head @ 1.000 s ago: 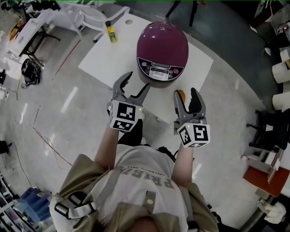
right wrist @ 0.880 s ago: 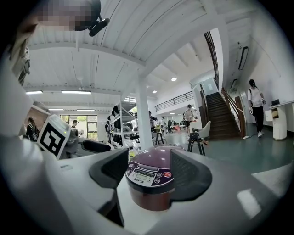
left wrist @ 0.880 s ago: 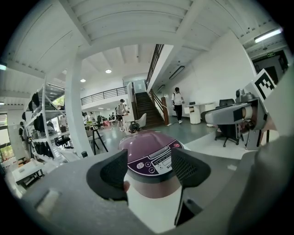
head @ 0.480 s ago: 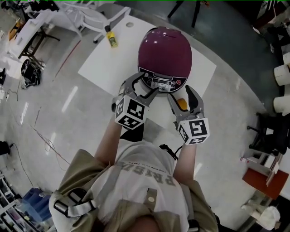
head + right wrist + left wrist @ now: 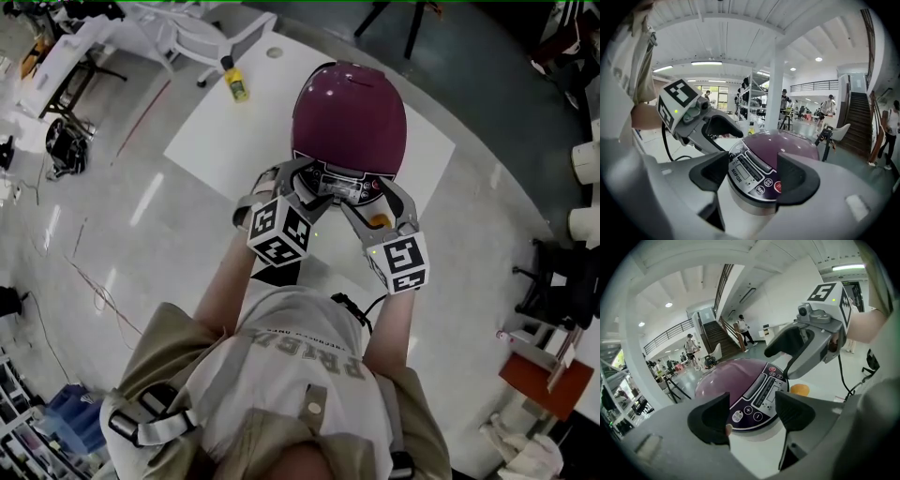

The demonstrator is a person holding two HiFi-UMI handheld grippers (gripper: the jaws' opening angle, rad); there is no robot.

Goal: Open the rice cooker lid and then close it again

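**A:** On the white rectangular table [image 5: 216, 131], going from the left, a small yellow bottle [image 5: 236, 84] stands near the far edge, well apart from everything else. Next is the left gripper [image 5: 295, 183]. Its fingers are spread with nothing pinched, and it sits just in front of the cooker's near left side.

**B:** And the cooker?

**A:** The rounded maroon plastic rice cooker [image 5: 352, 141] sits mid-table with its domed lid [image 5: 347, 98] down. Its dark control panel [image 5: 337, 187] faces the person.

**B:** What about the right side?

**A:** The right gripper [image 5: 375, 202] has its fingers spread too, and they have just been opening wider. In its own view they frame the panel but press on nothing. A small round orange object [image 5: 378, 221] lies on the table beneath it.

**B:** So how should the lid be opened?

**A:** The long grey bar [image 5: 757, 161] above the display looks like the release. I'd press it squarely with one fingertip of the right gripper and rest the left against the body, so the cooker doesn't slide back. Both grippers should stay low, out of the lid's swing.

**B:** And closing it?

**A:** Push down near the front edge until it latches.
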